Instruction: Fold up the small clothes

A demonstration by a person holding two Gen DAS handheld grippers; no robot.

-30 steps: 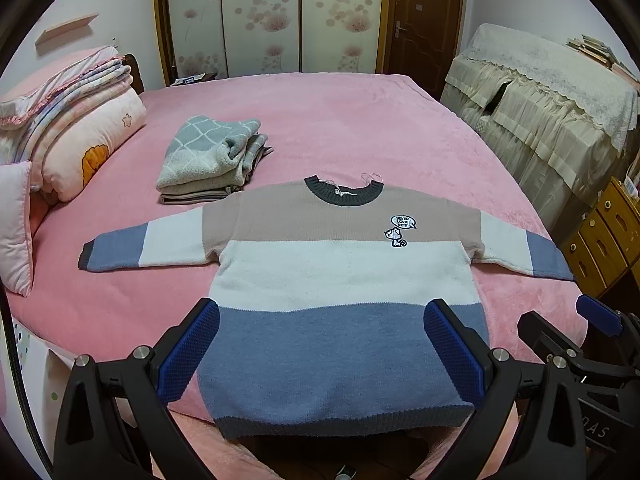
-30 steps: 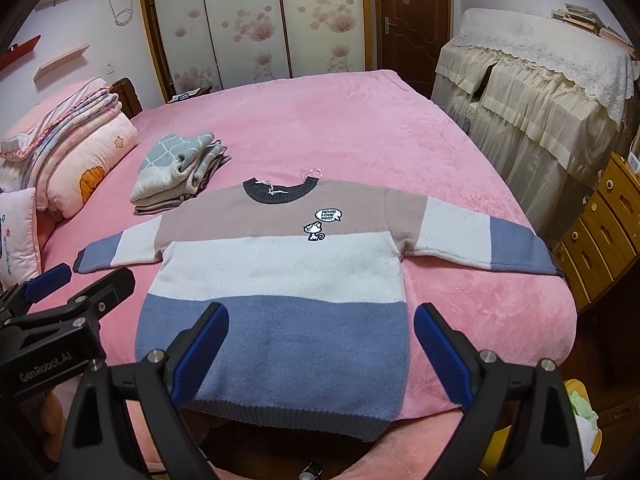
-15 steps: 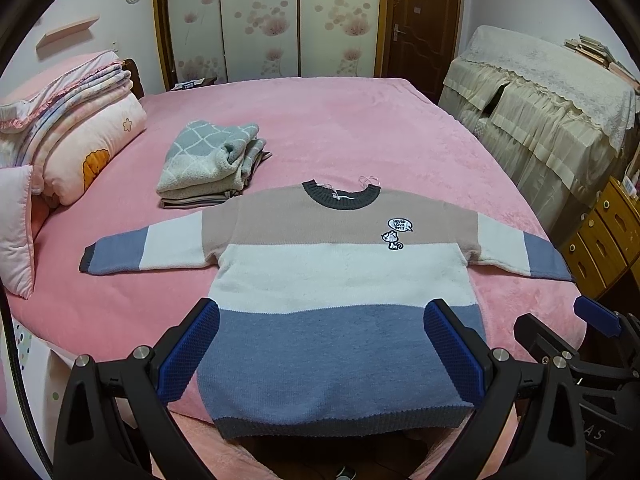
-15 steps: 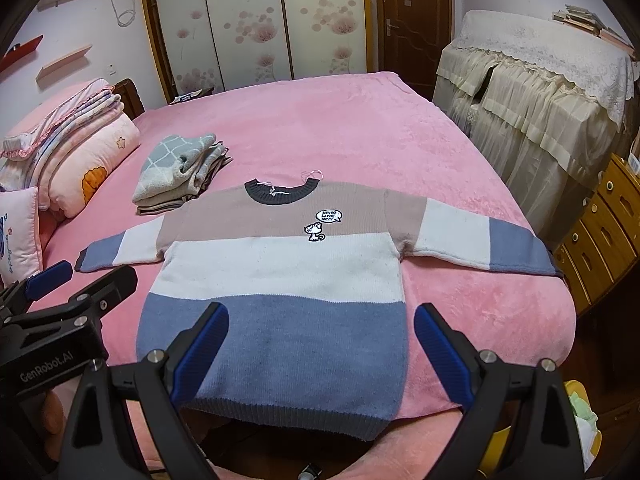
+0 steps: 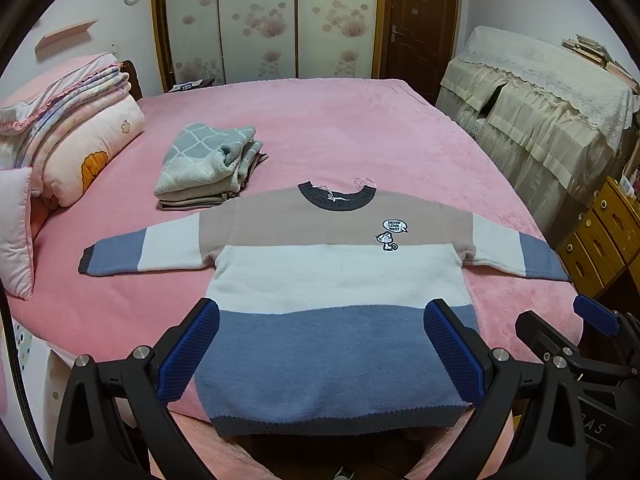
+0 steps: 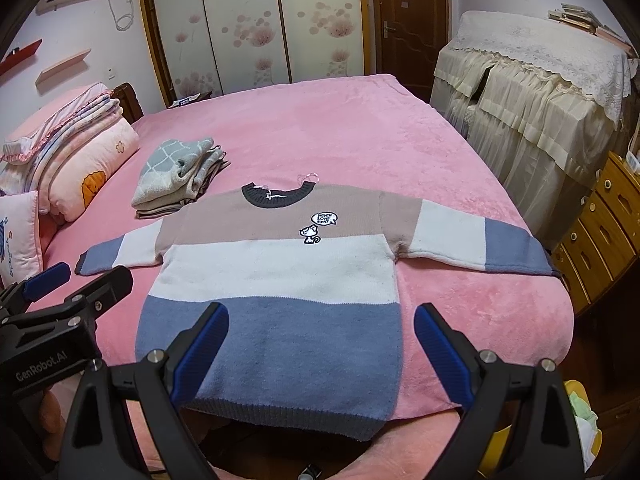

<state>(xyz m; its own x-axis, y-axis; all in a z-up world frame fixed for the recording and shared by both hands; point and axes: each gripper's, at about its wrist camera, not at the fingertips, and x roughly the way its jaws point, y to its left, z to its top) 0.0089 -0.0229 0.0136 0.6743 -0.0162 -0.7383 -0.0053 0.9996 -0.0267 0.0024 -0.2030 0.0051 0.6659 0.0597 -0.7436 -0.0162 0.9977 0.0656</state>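
A small striped sweater (image 5: 332, 276) lies flat and face up on the pink bed (image 5: 340, 128), sleeves spread out, hem hanging at the near edge. It has tan, white and blue bands, a dark collar and a cat patch. It also shows in the right wrist view (image 6: 280, 268). My left gripper (image 5: 322, 344) is open and empty, hovering above the hem. My right gripper (image 6: 320, 348) is open and empty, above the hem's right part. Each gripper shows in the other's view: the right one (image 5: 592, 320) and the left one (image 6: 44, 280).
A stack of folded clothes (image 5: 208, 164) lies on the bed beyond the left sleeve. Pillows and folded quilts (image 5: 68, 136) are at the left. A lace-covered cabinet (image 5: 540, 112) and wooden drawers (image 5: 604, 236) stand at the right.
Both views have drifted slightly; the sweater sits a little lower in the frames. The sweater itself has not moved and both grippers stay open.
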